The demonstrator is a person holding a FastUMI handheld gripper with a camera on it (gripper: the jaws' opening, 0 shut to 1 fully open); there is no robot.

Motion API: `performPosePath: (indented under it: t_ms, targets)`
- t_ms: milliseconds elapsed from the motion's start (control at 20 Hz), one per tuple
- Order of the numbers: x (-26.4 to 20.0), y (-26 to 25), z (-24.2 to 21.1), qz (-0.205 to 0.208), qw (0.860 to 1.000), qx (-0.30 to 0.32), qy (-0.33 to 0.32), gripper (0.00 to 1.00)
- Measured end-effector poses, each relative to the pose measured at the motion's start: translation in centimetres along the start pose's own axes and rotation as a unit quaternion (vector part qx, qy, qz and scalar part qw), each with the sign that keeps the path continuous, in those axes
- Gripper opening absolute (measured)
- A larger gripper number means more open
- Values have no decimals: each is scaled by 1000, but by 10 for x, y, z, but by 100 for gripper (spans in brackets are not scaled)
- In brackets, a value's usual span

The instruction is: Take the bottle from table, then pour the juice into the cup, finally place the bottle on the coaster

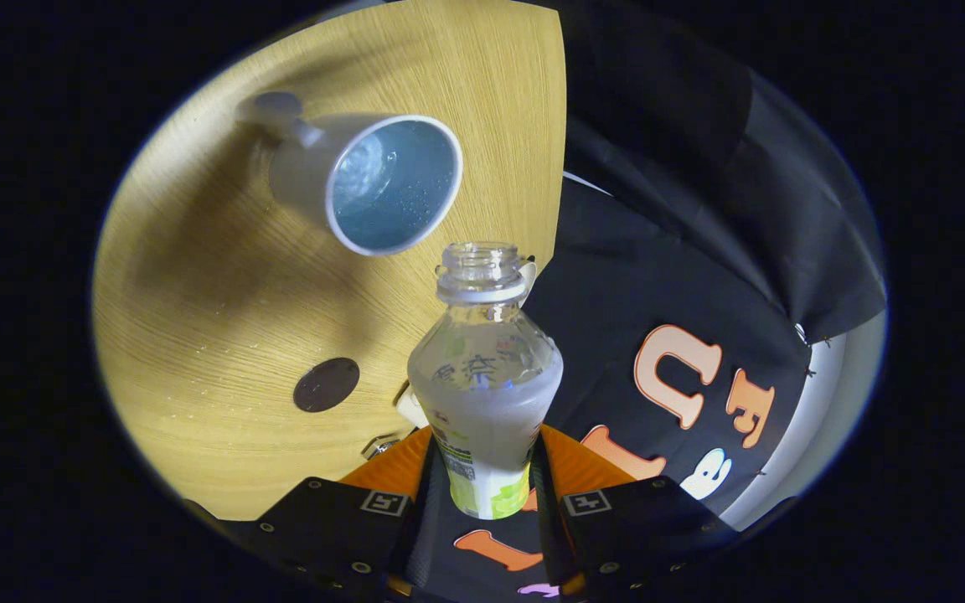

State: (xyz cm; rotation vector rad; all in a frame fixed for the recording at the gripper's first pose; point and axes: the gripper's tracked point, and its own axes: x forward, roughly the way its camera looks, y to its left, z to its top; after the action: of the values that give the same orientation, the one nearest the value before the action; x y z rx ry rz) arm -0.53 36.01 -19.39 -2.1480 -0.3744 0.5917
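Observation:
My gripper (487, 469) is shut on a clear plastic bottle (482, 368), both fingers pressing its labelled lower body. The bottle has no cap and holds pale cloudy juice up to its shoulder; its open neck points away from the fingers. The whole scene is rolled, so the bottle is tilted relative to the wooden table (223, 276). A white cup (365, 180) with a bluish inside stands on the table just beyond the bottle's mouth, its opening facing me. A small dark round coaster (326, 384) lies on the table beside the bottle's body, nearer to the fingers than the cup.
The table's edge runs just past the bottle's neck, with the black booth cloth (683, 251) hanging beyond it. A pale strip of floor or wall (826, 402) shows past the cloth. A small whitish object (410, 408) peeks out behind the bottle near the coaster.

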Motion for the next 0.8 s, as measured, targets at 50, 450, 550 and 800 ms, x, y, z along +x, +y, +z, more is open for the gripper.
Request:
performPosePath:
  t_ms: [50,450,550,800]
  targets:
    - [-1,2,2,0,1000,14,-3,52]
    - [-8,15,-7,5,974,228,-6,53]
    - [-11,19,-15,7,956,295,1,52]
    - [-13,33,-42,29,877,479,29,53]
